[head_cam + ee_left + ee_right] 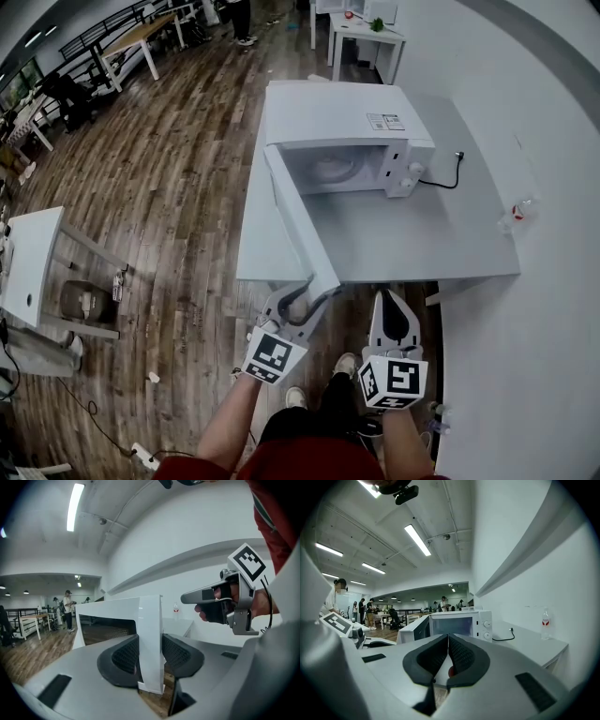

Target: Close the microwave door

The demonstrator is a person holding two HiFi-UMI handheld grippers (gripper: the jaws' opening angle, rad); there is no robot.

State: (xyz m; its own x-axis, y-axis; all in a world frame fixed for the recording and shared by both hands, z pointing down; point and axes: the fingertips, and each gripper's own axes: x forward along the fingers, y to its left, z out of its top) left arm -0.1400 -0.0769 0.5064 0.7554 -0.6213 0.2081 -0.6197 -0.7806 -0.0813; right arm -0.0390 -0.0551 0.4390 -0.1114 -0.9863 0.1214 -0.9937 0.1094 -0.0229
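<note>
A white microwave stands on a grey table. Its door is swung wide open toward me, past the table's front edge. My left gripper is at the door's free edge. In the left gripper view the door edge stands upright between the dark pads, which close on both of its faces. My right gripper hovers just right of it near the table's front edge, shut with nothing in it. Its pads meet at the tips and it points at the microwave.
A black power cable runs from the microwave's right side. A plastic bottle stands at the table's right edge by the white wall. To the left lies wooden floor with a white table, and more tables and people stand farther off.
</note>
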